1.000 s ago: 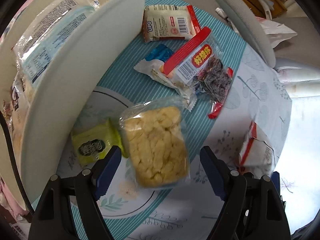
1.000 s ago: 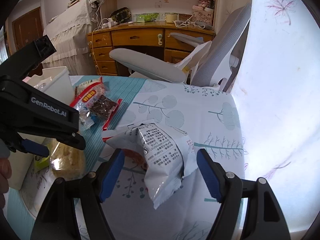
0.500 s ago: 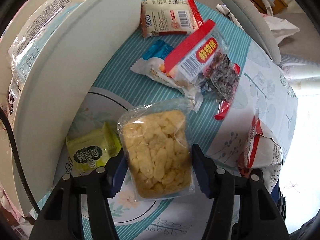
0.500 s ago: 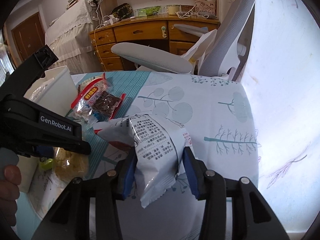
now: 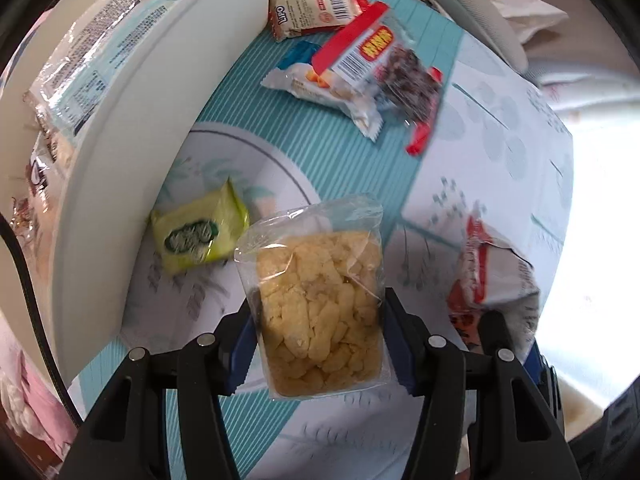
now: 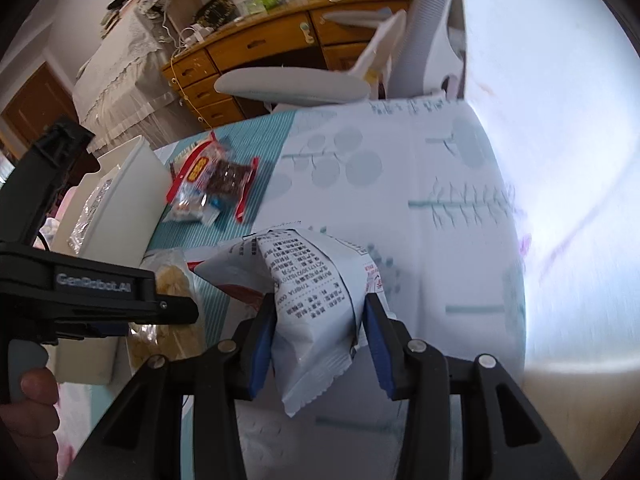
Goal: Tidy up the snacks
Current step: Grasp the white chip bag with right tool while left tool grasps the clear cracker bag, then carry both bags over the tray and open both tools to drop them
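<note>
Left wrist view: my left gripper (image 5: 320, 344) points almost straight down at the table (image 5: 500, 152). Its jaws are closing, and the clear pack of yellow puffed snack (image 5: 320, 300) is between them, both pads pressed against the pack's long sides. The pack's long axis runs straight ahead of the fingers, so most of it stands out beyond the fingertips. The white bin (image 5: 132, 128) lies to the left of this gripper and slightly ahead, its wall upright and near. I judge that the coming move turns on this: carry the pack leftward and over that wall. A green packet (image 5: 200, 236) lies between gripper and bin wall, beside the pack but apart from it. A red-and-clear bag (image 5: 384, 68) and other wrappers lie well ahead.

Right wrist view: my right gripper (image 6: 320, 332) tilts steeply down and is clamped on the white printed bag (image 6: 316, 300), pads squeezing its middle; the bag's long axis also runs forward, with its crimped end hanging back towards me. From here the bin (image 6: 124, 200) lies to the left and ahead, beyond my left gripper (image 6: 100, 300). The left hand is the nearer to the bin, so I judge it should deliver first.
</note>
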`<state>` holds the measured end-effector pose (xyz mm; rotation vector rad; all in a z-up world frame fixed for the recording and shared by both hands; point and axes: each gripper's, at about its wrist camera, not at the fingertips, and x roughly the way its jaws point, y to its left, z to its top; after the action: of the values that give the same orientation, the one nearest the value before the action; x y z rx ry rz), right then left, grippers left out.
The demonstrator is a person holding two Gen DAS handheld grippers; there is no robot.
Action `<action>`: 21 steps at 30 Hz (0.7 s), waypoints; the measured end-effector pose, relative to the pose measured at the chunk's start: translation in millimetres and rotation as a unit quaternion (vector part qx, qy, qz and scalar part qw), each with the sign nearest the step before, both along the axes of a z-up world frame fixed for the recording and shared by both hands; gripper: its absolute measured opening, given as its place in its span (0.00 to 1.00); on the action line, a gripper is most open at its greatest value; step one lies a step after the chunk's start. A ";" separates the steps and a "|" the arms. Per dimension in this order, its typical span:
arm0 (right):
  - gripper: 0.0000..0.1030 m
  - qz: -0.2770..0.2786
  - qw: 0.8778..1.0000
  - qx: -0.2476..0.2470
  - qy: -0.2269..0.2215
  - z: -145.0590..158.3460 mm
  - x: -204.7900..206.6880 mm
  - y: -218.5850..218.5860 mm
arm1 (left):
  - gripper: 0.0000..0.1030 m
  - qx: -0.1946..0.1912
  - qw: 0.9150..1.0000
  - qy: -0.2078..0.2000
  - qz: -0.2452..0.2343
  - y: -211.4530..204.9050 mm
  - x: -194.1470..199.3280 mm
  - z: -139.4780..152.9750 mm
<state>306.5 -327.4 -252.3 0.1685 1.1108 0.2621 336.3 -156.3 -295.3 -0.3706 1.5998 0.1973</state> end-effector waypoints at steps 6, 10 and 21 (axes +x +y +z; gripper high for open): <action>0.42 0.008 1.000 0.005 0.014 17.6 -26.0 4.1 | 0.54 -0.014 0.999 -0.003 -0.031 2.0 -26.6 34.5; 0.42 0.018 1.000 0.012 0.008 34.9 -46.7 12.2 | 0.54 -0.023 0.998 -0.012 -0.064 2.1 -42.3 59.7; 0.42 0.029 0.999 0.039 -0.003 71.6 -83.5 46.0 | 0.54 -0.038 0.991 -0.055 -0.116 47.0 -86.1 129.0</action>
<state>223.0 -281.3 -180.7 0.2051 1.1008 0.3569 250.2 -109.3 -166.3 -0.2466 1.5300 -0.0620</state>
